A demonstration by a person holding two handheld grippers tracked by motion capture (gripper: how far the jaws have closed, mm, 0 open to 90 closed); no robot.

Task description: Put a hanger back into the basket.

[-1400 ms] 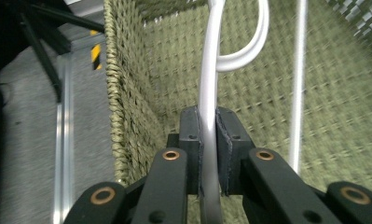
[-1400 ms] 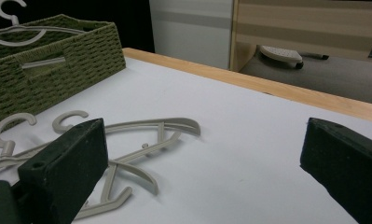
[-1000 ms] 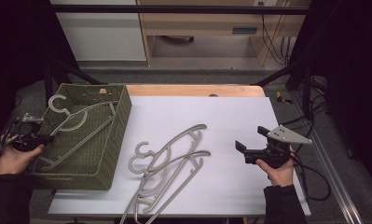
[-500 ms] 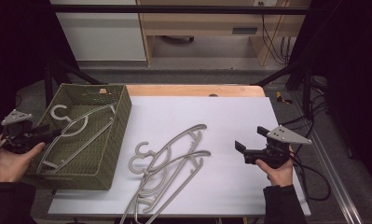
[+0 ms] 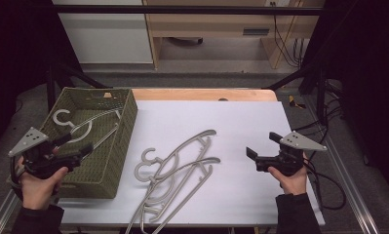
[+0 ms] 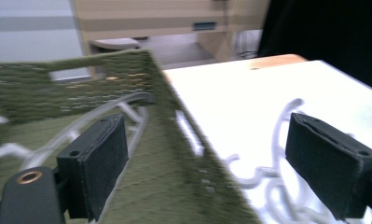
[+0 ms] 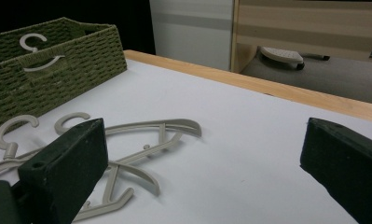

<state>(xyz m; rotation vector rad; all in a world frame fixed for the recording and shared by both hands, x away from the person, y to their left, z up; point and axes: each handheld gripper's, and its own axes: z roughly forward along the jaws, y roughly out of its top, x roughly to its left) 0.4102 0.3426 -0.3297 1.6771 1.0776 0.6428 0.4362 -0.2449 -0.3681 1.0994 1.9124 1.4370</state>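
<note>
Olive woven basket (image 5: 111,146) sits at the table's (image 5: 260,122) left end, w/ one grey hanger (image 5: 80,127) lying inside, hook toward the basket's far-left corner. Just right of the basket, on the white top, a loose pile of grey hangers (image 5: 175,170), hooks pointing toward the basket. Left gripper (image 5: 77,145) held at the basket's near-left corner, over its rim; jaws spread wide, nothing between them. Right gripper (image 5: 262,151) is well right of the basket, beyond the pile, above bare table; jaws also wide apart, empty, pointing back toward the pile.
</note>
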